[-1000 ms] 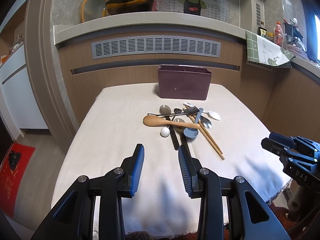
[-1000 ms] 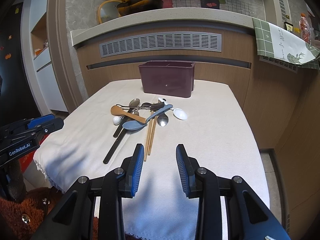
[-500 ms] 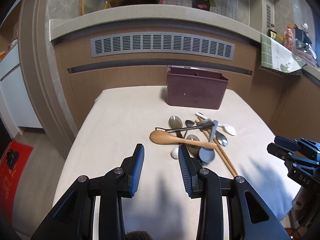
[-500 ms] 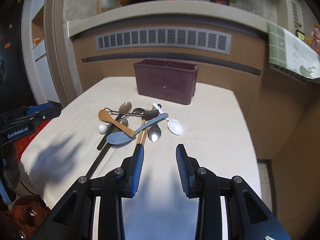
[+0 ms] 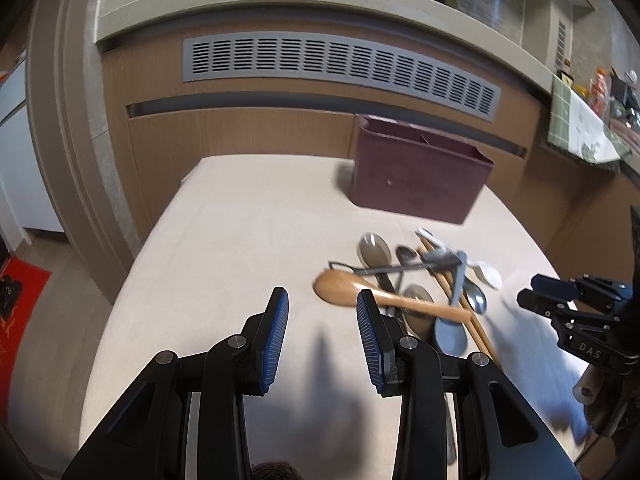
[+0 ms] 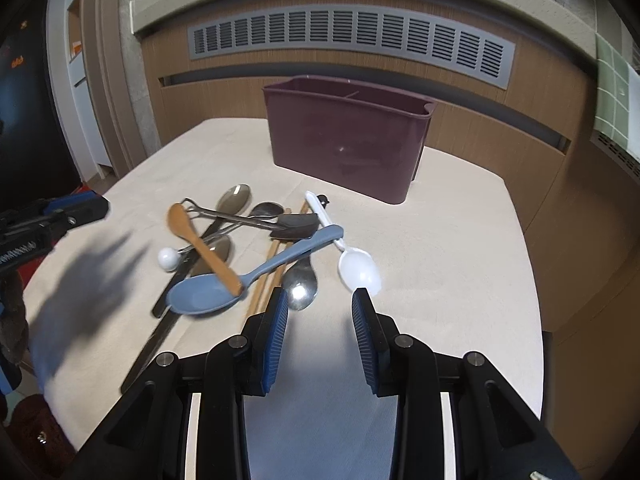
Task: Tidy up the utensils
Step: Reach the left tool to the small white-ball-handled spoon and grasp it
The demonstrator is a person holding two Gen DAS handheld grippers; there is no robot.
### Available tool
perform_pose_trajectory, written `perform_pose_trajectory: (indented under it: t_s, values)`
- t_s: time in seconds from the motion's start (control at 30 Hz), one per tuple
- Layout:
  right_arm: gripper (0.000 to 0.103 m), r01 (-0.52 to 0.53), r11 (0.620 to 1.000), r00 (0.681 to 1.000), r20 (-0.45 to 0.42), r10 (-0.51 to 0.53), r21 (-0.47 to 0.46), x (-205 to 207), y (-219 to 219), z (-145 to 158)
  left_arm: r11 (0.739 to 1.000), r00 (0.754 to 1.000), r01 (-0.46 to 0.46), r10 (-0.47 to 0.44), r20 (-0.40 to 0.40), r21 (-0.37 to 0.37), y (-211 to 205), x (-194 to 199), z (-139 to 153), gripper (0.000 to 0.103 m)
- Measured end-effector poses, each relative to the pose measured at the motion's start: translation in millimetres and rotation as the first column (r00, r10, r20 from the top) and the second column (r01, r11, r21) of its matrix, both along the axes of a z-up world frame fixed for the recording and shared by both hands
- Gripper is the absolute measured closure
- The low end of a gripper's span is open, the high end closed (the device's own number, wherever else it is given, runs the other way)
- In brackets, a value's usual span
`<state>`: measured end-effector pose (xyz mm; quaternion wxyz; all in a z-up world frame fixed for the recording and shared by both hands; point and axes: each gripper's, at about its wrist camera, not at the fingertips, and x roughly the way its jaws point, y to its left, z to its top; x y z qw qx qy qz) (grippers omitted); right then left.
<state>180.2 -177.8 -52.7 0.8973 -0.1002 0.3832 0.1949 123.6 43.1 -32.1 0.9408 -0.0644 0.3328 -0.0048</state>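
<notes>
**A:** Utensils are all in one tangled heap mid-table, none in the holder yet. Nearest the right gripper (image 6: pixel 320 312), whose jaws stand apart with nothing between them, are a steel spoon (image 6: pixel 301 282) and a white plastic spoon (image 6: pixel 358 268). The left gripper (image 5: pixel 322 320) is gaping and empty too, just beside the wooden spoon (image 5: pixel 344 286).

**B:** So which goes first?

**A:** I'd take the white spoon with the right. It lies at the heap's edge, bowl clear on the tablecloth (image 6: pixel 440 240), so nothing drags along. The wooden spoon rests on top of the blue silicone spoon (image 6: pixel 208 296), so lift it next, straight up, or it'll roll the pile.

**B:** And the chopsticks (image 6: pixel 266 276)?

**A:** Buried under the blue handle; leave them. The black tongs (image 6: pixel 294 226) look hooked across several handles, though motion blur makes that hard to say for sure.

**B:** Drop-off?

**A:** Maroon utensil holder (image 6: pixel 348 148) at the far end, upright, with a divider. Pinch handles near the middle and tip them bowl-up into one compartment.
</notes>
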Motion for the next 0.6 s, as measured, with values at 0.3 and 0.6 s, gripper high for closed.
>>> perform_pose_trajectory:
  t_s: [0.3,0.6]
  values:
    - [0.072,-0.051,0.999,0.996,-0.071,0.052,0.021,42.5,7.4,-8.9,0.998,1.000,0.014,-0.012,-0.027,0.061,2.2,21.8,-13.2,0.062]
    - [0.072,-0.177,0.981,0.977,-0.102,0.185,0.080,31.3,35.8,-10.3,0.996,0.996,0.076,-0.074,-0.056,0.038,-4.0,19.0,-25.6,0.062]
